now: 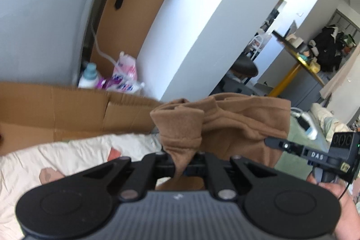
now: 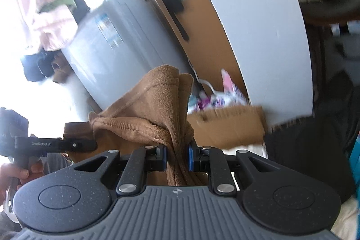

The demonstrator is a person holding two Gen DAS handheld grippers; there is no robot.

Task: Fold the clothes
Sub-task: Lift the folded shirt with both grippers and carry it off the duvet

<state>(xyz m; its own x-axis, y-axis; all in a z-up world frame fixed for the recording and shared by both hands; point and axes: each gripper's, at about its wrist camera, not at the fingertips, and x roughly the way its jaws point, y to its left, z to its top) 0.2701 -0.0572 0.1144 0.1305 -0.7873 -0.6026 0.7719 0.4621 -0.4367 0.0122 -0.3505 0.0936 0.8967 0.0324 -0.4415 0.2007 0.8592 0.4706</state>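
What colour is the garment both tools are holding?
Plain light brown garment, no pattern; clearest in the right wrist view.

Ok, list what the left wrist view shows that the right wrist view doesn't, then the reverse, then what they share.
Only the left wrist view shows the cream quilted bedding, the yellow-legged table through the doorway, and the right gripper from the side.

Only the right wrist view shows pale pink clothes hanging by the bright window, and the left gripper from the side.

Both show the brown knit garment clamped in the viewing gripper, the flat brown cardboard, the grey appliance and the white pillar.
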